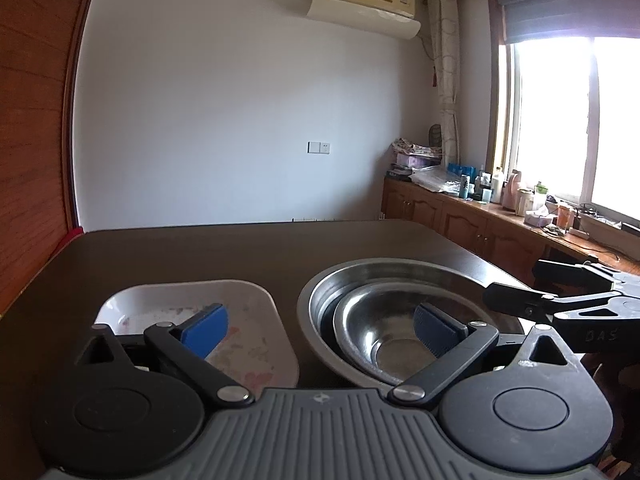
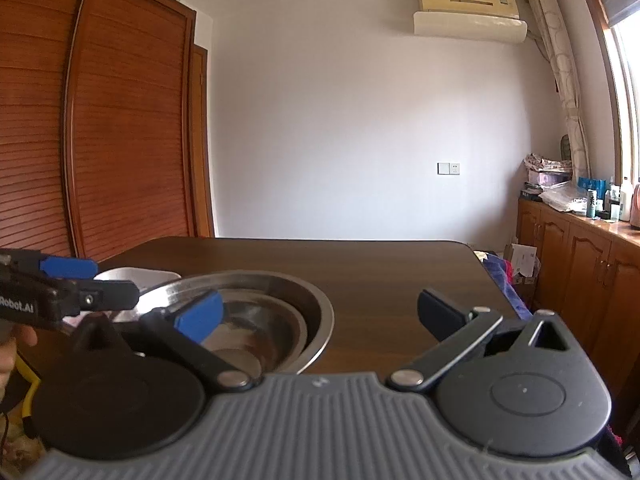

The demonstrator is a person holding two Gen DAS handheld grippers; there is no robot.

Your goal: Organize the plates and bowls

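Here both grippers, left (image 1: 320, 330) and right (image 2: 322, 312), gape wide, holding nothing; beside the plate (image 1: 256, 304), the small bowl (image 1: 384, 332) sits loose inside the big bowl (image 1: 320, 292). A grab at one rim may drag both, and steel could slip.

The white dish (image 1: 192, 312) has its near edge hidden behind the left gripper (image 1: 320, 330) body. In the right wrist view, only a sliver of the white dish (image 2: 132, 274) shows at 9 o'clock. The nested steel bowls' (image 2: 260, 320) near rims are hidden behind the right gripper (image 2: 320, 312). Counter bottles (image 1: 496, 188) at 3 o'clock are too small to identify.
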